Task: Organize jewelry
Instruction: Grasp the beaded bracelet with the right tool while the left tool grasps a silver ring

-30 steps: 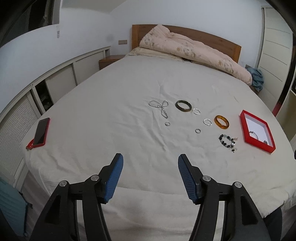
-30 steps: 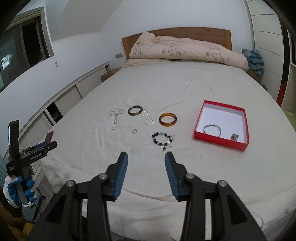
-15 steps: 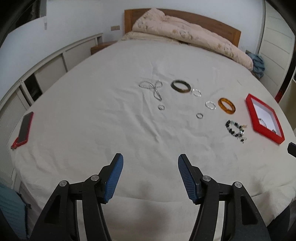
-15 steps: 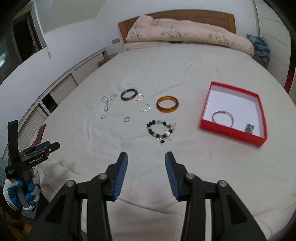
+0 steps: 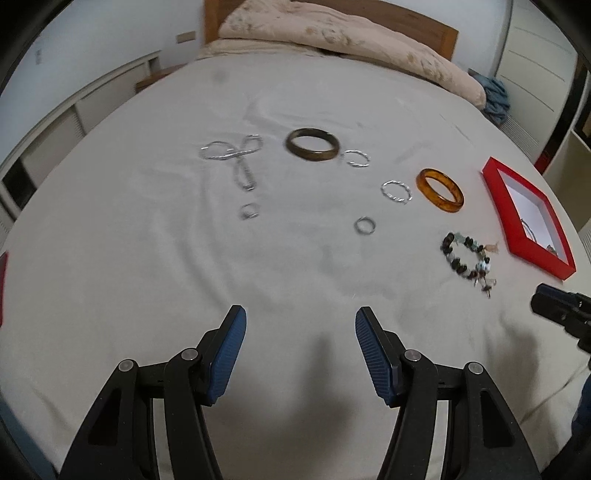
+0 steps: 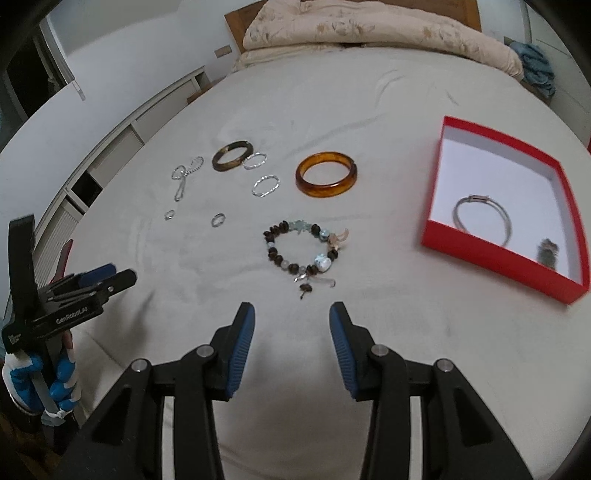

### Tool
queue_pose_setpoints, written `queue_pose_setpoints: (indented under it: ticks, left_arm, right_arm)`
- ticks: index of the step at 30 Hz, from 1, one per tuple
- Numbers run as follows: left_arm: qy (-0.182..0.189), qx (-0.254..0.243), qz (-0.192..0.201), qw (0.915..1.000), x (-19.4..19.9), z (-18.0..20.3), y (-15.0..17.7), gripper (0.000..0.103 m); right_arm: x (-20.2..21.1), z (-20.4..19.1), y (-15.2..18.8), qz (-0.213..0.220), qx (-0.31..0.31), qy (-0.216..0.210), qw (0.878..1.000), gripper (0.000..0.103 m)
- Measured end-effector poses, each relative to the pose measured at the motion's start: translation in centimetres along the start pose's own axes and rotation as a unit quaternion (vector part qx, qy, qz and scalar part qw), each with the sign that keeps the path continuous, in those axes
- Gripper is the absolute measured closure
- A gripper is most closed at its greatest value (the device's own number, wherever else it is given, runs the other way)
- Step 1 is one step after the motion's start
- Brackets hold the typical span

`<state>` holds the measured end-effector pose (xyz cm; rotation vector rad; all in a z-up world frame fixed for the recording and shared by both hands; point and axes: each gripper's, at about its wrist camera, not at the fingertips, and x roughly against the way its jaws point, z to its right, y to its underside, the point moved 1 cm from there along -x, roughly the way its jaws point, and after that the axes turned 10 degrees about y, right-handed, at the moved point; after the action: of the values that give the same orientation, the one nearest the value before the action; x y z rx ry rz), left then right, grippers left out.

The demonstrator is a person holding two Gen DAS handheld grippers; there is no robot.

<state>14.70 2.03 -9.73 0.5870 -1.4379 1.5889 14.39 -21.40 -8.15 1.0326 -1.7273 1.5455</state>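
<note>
left gripper (image 5: 300,339): jaws wide apart, nothing between the blue pads, over the near edge of the bed sheet (image 5: 147,236); also seen from the right wrist view at far left, gripped by a hand in a blue-and-white glove (image 6: 55,380)
right gripper (image 6: 291,338): jaws spread wide, holding nothing, over the near sheet, just short of the beaded bracelet
beaded bracelet (image 6: 304,251): dark and pale beads with small charms, flat on the sheet, nearest item to the right gripper, left of the box
red box (image 6: 554,173): open, white inside, on the right side of the bed
box contents: thin silver bangle (image 6: 482,218) on the floor of the box; a small dark piece (image 6: 548,253) in the near right corner, too blurred to identify
amber bangle (image 6: 326,179): flat on the sheet, between the box and the silver rings, beyond the beaded bracelet
dark bangle (image 6: 232,159): far left of the amber one, touching or just beside a twisted silver ring (image 6: 255,161)
second twisted silver ring (image 6: 266,185): near side of the first, left of the amber bangle
small rings: one at (image 6: 218,219), one further left at (image 6: 170,215), well apart
silver chain (image 6: 184,177): looped, leftmost of the group
far end: rumpled quilt (image 6: 369,26) against the headboard
blur: left wrist view is motion-smeared
</note>
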Motion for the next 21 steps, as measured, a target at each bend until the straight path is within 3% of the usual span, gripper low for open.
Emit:
queue_pose_setpoints:
  ticks: [12,21]
  left_arm:
    - [0.023,-0.027,-0.013,0.9993,-6.7,1.9,-5.0,0.047]
    - [0.019,-0.06,-0.017,0.9979,-8.8,3.2,-5.3,0.055]
  right_arm:
    - [-6.0,1.2,-3.7,-0.011,0.004,-0.001,1.0,0.062]
    - [-8.6,1.4,-3.6,-0.018,0.016,0.007,1.0,0.062]
